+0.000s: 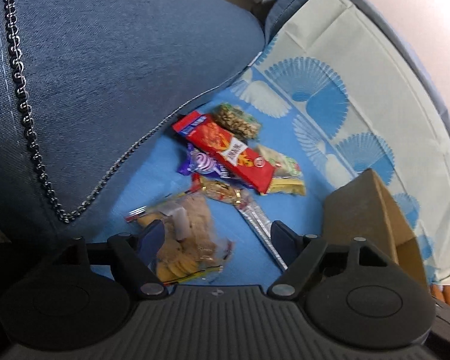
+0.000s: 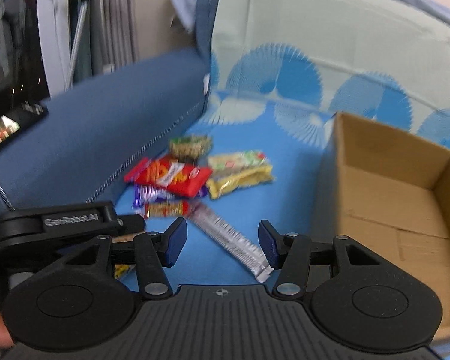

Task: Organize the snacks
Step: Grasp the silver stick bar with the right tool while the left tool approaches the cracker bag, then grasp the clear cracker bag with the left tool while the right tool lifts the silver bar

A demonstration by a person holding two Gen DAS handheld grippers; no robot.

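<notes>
Both the left gripper [image 1: 217, 235] and right gripper [image 2: 222, 241] hover spread and empty, probably to pick first the silver wrapper [image 2: 234, 241] for the cardboard box [image 2: 390, 198].

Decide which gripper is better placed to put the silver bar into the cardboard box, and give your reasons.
Right. The right gripper is open with the silver bar between its fingers and the box just beside it. The left gripper is open over the cookie bag.
</notes>
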